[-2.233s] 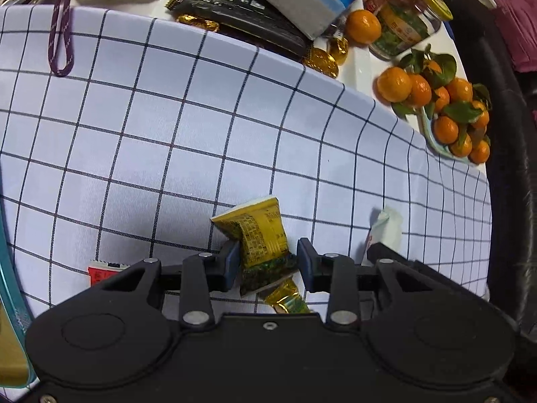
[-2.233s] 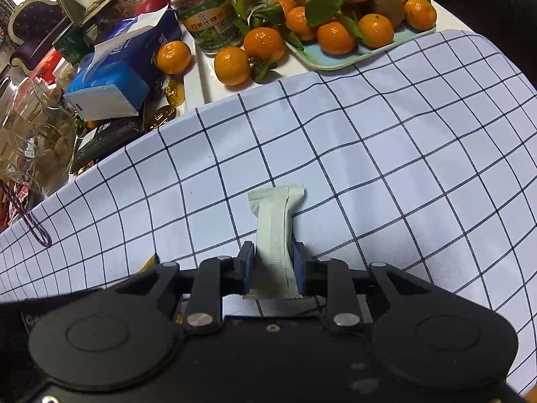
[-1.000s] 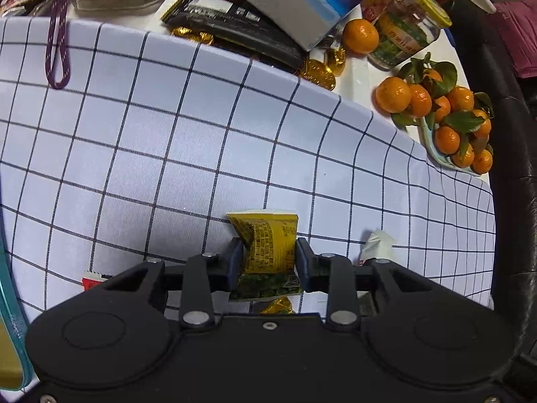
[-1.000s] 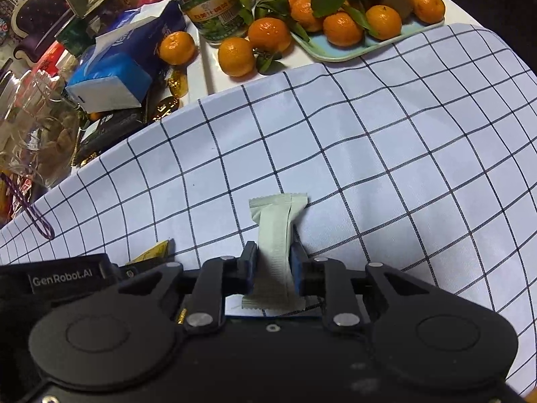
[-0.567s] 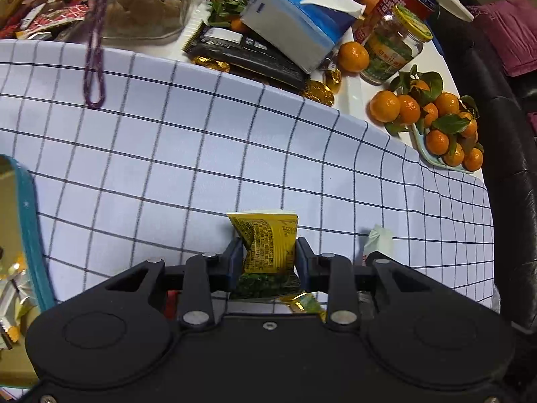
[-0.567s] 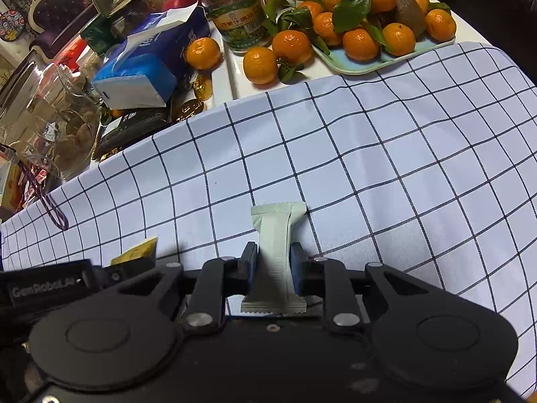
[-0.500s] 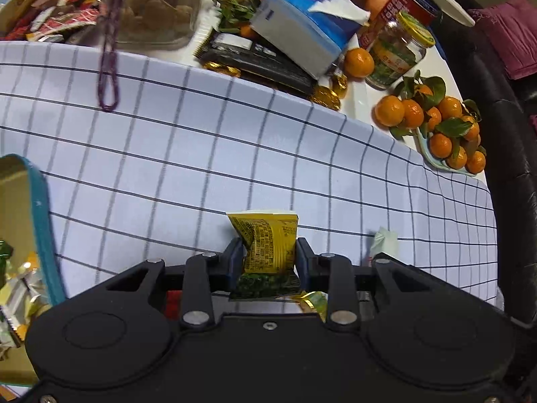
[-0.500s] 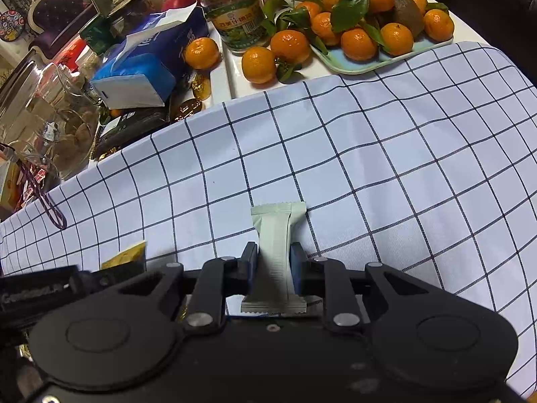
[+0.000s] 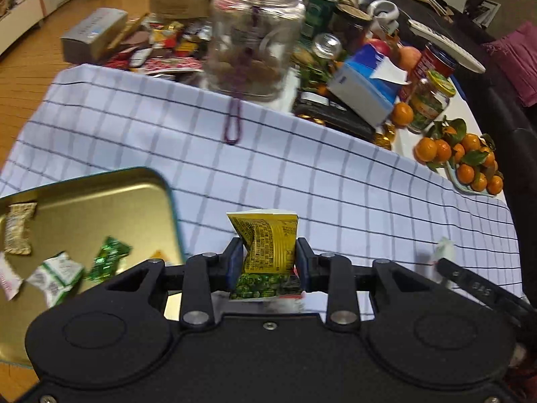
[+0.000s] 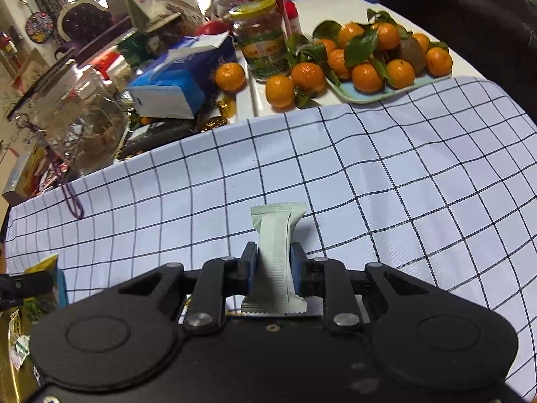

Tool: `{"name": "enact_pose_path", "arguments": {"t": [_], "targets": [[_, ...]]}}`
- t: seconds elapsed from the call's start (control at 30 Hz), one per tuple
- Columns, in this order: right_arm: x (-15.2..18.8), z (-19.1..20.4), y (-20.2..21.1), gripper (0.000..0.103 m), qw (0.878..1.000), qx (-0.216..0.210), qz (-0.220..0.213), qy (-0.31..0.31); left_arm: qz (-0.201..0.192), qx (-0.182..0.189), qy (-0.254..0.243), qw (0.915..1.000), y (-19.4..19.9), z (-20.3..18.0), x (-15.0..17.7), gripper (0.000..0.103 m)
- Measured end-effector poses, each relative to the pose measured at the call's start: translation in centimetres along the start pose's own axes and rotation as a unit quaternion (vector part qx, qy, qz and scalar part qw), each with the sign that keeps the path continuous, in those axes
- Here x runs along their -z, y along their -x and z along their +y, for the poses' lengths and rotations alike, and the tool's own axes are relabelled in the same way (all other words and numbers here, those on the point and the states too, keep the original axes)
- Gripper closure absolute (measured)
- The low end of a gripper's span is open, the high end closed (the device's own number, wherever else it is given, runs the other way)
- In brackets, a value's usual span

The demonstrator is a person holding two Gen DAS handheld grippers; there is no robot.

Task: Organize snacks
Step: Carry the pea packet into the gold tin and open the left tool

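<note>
My left gripper (image 9: 268,262) is shut on a yellow-and-green snack packet (image 9: 266,241), held above the checked cloth (image 9: 302,174) just right of a gold tin tray (image 9: 100,208). The tray holds several wrapped sweets (image 9: 50,275). My right gripper (image 10: 273,270) is shut on a pale green snack bar (image 10: 277,235), upright between its pads above the cloth (image 10: 369,184). At the far left of the right wrist view, the left gripper's yellow packet (image 10: 45,263) and the tray's edge (image 10: 10,379) show.
Beyond the cloth stand a glass jar (image 9: 255,40), a blue tissue box (image 9: 362,87), a lidded jar (image 10: 263,40) and a plate of mandarins (image 10: 376,63). A purple cord (image 9: 235,121) lies on the cloth. A dark sofa (image 9: 517,134) borders the right side.
The left gripper has risen and swung left with the yellow packet, bringing the gold tray into view. The right gripper lifted slightly with the green bar, showing more of the far table.
</note>
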State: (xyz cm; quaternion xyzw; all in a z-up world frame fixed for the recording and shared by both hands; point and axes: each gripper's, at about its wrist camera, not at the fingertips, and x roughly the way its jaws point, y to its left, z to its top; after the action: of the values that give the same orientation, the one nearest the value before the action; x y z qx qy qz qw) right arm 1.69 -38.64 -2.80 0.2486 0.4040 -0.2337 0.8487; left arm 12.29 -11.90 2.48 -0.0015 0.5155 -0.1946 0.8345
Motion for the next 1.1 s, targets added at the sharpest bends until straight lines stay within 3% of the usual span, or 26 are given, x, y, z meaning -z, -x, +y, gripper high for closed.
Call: {"name": "enact_pose_path", "arguments": {"t": [0.17, 0.43, 0.73, 0.93, 1.1], "targets": [[2.5, -0.1, 1.7, 0.080, 1.000, -0.016, -0.014, -0.012, -0.003, -0.019, 0.036, 0.9992, 1.7, 5.1, 1.6, 0.062], [6.9, 1.3, 3.4, 0.080, 0.999, -0.029, -0.021, 0.005, -0.034, -0.087, 0.077, 0.9926, 4.2, 12.8, 3.2, 0.062], [10.2, 4.1, 4.8, 0.080, 0.998, -0.044, -0.028, 0.028, -0.033, -0.103, 0.175, 0.9786, 5.9, 20.3, 3.6, 0.062], [11.4, 8.2, 6.0, 0.080, 0.995, -0.076, -0.024, 0.068, -0.026, -0.108, 0.238, 0.9648, 6.0, 24.1, 3.4, 0.062], [11.4, 13.2, 6.7, 0.080, 0.989, -0.119, -0.011, 0.091, -0.023, -0.104, 0.255, 0.9611, 6.1, 25.3, 3.3, 0.062]]}}
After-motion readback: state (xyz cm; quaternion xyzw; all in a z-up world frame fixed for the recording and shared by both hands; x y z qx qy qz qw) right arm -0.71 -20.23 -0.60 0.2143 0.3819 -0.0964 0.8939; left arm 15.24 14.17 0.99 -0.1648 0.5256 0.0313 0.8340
